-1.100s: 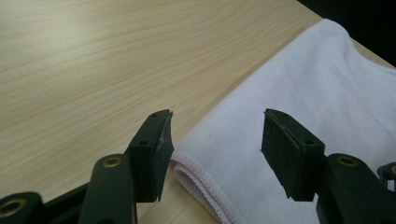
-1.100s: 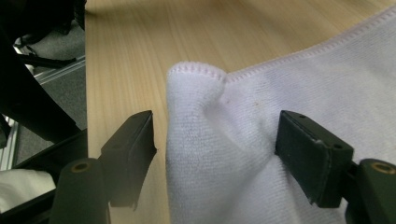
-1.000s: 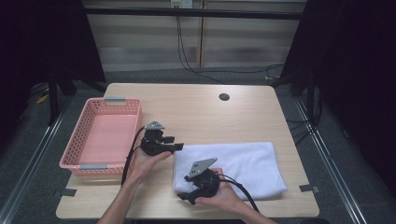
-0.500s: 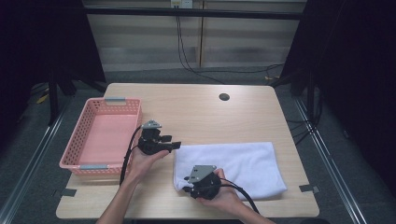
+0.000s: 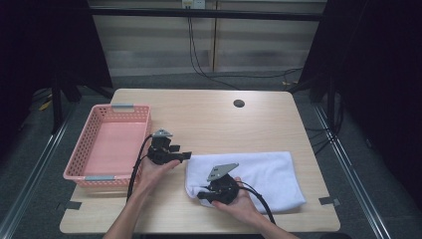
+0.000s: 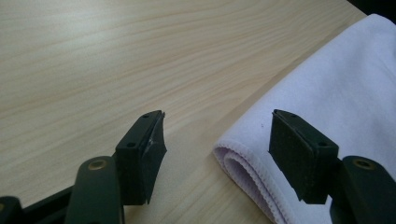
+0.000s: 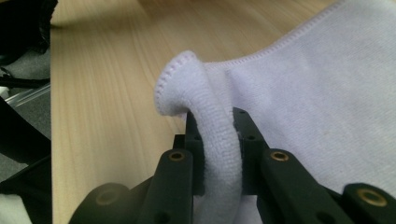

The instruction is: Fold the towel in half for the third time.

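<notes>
A white folded towel (image 5: 261, 172) lies on the right half of the wooden table (image 5: 209, 119). My right gripper (image 5: 200, 195) is at the towel's near left corner. In the right gripper view its jaws (image 7: 218, 154) have just been closing and are shut on a bunched-up fold of the towel (image 7: 327, 84). My left gripper (image 5: 185, 156) lies low at the towel's far left corner. Its jaws (image 6: 217, 149) have just been opening and stand open, with the folded corner of the towel (image 6: 345, 84) between the pads (image 6: 299, 154), untouched.
A pink plastic basket (image 5: 79, 167) with nothing in it stands at the table's left edge, just left of my left hand. A dark round hole (image 5: 239, 103) sits in the table's far middle. Bare wood stretches behind the towel.
The right gripper has slid left to the towel's near left corner and its jaws have closed on the cloth. The left gripper has stayed in place.
</notes>
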`<state>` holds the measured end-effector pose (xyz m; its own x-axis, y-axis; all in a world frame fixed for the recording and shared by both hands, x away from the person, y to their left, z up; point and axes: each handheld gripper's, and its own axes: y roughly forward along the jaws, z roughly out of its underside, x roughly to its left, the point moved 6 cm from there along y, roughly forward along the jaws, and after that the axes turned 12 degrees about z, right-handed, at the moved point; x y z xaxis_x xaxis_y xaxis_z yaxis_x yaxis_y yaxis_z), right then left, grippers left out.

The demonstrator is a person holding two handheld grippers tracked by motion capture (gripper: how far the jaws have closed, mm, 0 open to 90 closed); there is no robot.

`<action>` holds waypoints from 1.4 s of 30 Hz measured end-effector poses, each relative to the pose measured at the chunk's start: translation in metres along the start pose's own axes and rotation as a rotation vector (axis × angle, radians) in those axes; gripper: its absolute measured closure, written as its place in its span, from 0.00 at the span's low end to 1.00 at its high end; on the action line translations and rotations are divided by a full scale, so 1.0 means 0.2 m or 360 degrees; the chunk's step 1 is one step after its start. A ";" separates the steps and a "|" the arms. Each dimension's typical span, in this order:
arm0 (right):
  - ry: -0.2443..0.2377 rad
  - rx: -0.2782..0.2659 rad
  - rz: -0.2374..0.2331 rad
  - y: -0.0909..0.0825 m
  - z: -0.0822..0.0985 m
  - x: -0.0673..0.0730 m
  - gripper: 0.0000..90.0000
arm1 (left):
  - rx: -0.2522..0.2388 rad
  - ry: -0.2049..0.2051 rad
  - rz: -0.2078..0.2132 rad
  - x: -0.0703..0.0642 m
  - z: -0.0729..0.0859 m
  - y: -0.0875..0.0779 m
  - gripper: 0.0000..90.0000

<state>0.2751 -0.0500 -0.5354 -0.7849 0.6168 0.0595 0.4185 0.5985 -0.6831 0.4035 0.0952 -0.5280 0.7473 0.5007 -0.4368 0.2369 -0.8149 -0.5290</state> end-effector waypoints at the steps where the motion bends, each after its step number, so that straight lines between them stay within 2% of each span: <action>1: 0.0008 -0.0006 -0.0005 -0.01 -0.01 0.00 0.89 | 0.0000 -0.0009 0.0014 0.00 0.00 0.01 0.39; 3: 0.0012 -0.0019 -0.0009 -0.03 -0.02 -0.01 0.89 | 0.0036 -0.0001 0.0010 0.00 0.01 0.02 0.41; 5: 0.0011 -0.0025 -0.0020 -0.03 -0.02 -0.01 0.89 | 0.0070 0.0000 0.0052 -0.01 0.02 0.04 0.41; 8: -0.0004 -0.0015 -0.0025 -0.03 -0.02 0.00 0.89 | 0.0118 0.0034 0.0027 -0.02 0.03 0.07 0.44; 9: -0.0008 -0.0013 -0.0023 -0.03 -0.02 0.00 0.89 | 0.0141 0.0039 0.0051 -0.02 0.04 0.08 0.46; 10: -0.0013 -0.0014 -0.0025 -0.03 -0.02 0.00 0.89 | 0.0165 0.0050 0.0053 -0.02 0.05 0.08 0.51; 11: -0.0011 -0.0010 -0.0028 -0.03 -0.02 0.00 0.89 | 0.0179 0.0072 0.0083 -0.03 0.05 0.09 0.55; 12: -0.0008 -0.0010 -0.0029 -0.04 -0.02 0.00 0.89 | 0.0187 0.0073 0.0101 -0.03 0.06 0.09 0.63; 14: -0.0010 -0.0008 -0.0033 -0.03 -0.02 0.00 0.89 | 0.0198 0.0072 0.0111 -0.05 0.06 0.10 0.70; 15: -0.0014 -0.0002 -0.0027 -0.03 -0.01 0.00 0.89 | 0.0198 0.0077 0.0132 -0.05 0.06 0.10 0.78; 17: -0.0008 0.0003 -0.0031 -0.03 -0.01 0.01 0.89 | 0.0177 0.0068 0.0174 -0.06 0.06 0.09 0.89; 18: -0.0006 -0.0007 -0.0038 -0.04 -0.02 0.01 0.89 | 0.0163 0.0066 0.0183 -0.06 0.06 0.08 0.91; 20: -0.0005 -0.0017 -0.0038 -0.05 -0.03 0.00 0.89 | 0.0089 0.0023 0.0215 -0.06 0.03 0.07 0.92; 24: 0.0014 -0.0074 -0.0042 -0.11 -0.08 -0.01 0.89 | 0.0000 -0.0010 0.0265 -0.09 -0.03 0.01 0.92; 27: 0.0028 -0.0140 -0.0052 -0.17 -0.13 -0.02 0.89 | -0.0046 -0.0008 0.0293 -0.12 -0.09 -0.03 0.92; 29: 0.0019 -0.0168 -0.0048 -0.20 -0.16 -0.02 0.89 | -0.0068 -0.0019 0.0301 -0.14 -0.13 -0.06 0.92; 31: 0.0001 -0.0179 -0.0042 -0.23 -0.18 -0.01 0.89 | -0.0046 0.0035 0.0273 -0.17 -0.15 -0.09 0.92; 37: -0.0024 -0.0230 -0.0067 -0.27 -0.26 0.03 0.89 | -0.0096 -0.0004 0.0274 -0.19 -0.19 -0.18 0.92; 39: -0.0034 -0.0243 -0.0079 -0.28 -0.29 0.05 0.89 | -0.0132 -0.0045 0.0305 -0.19 -0.22 -0.22 0.92; 41: -0.0052 -0.0273 -0.0093 -0.28 -0.33 0.07 0.89 | -0.0143 -0.0012 0.0283 -0.21 -0.27 -0.28 0.92; 42: -0.0062 -0.0311 -0.0098 -0.29 -0.38 0.09 0.89 | -0.0154 -0.0009 0.0280 -0.21 -0.29 -0.31 0.92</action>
<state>0.2718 -0.0341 -0.4393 -0.8272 0.5581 0.0657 0.4471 0.7246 -0.5245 0.3932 0.1072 -0.4356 0.7791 0.3495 -0.5205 0.1617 -0.9141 -0.3717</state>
